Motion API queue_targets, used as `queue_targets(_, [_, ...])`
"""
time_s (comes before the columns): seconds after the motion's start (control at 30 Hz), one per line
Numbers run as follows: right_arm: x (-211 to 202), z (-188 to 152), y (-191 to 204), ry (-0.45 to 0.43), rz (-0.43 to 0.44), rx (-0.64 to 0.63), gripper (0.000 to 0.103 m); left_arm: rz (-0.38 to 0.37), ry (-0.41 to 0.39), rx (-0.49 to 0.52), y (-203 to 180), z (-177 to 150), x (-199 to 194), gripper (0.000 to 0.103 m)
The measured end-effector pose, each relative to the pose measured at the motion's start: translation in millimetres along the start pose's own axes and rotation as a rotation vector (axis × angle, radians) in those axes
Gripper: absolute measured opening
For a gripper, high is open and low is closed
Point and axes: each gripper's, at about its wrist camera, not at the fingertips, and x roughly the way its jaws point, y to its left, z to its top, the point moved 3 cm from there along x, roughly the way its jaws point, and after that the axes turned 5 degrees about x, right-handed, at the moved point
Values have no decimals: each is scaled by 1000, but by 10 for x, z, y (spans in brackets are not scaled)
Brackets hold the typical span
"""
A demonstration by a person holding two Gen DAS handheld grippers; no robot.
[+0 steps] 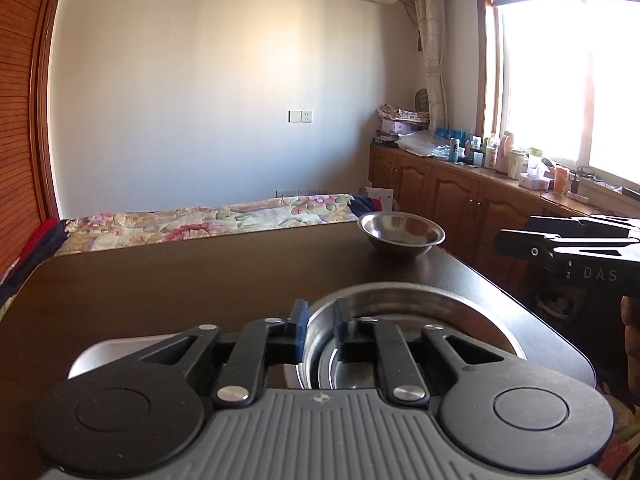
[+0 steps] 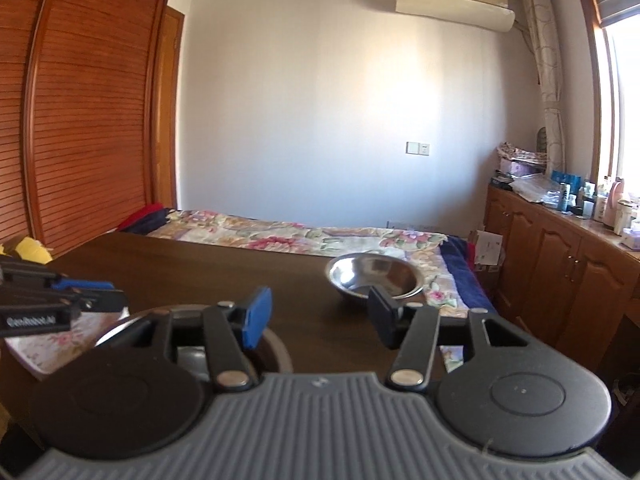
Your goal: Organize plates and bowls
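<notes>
Left gripper (image 1: 320, 330): jaws nearly closed, blue pads pinching the rim of a wide, shallow stainless-steel bowl (image 1: 420, 304). One pad sits outside the wall, one inside. Whether the bowl rests on the dark wooden table (image 1: 180, 280) or is lifted, cannot tell.

Right gripper (image 2: 320, 318): jaws spread wide, nothing between them.

Ahead of the right jaws, slightly right of centre, a smaller round stainless-steel bowl (image 2: 374, 274) stands alone near the table's far edge.

Judgement: the bowls are apart, not yet stacked, so the organizing is unfinished.
</notes>
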Motion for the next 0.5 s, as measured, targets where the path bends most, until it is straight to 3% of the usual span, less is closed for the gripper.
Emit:
queue_targets(0.13, [83, 15, -129, 1, -23, 12, 56, 5, -4, 26, 17, 105, 86, 33])
queue_targets(0.37, [187, 17, -308, -1, -60, 23, 56, -2, -14, 37, 65, 258, 260, 62])
queue_targets(0.43, [224, 28, -352, -2, -68, 22, 59, -3, -19, 45, 67, 304, 313, 71])
queue_targets(0.5, [258, 44, -396, -6, -75, 24, 72, -7, -30, 49, 63, 342, 346, 79])
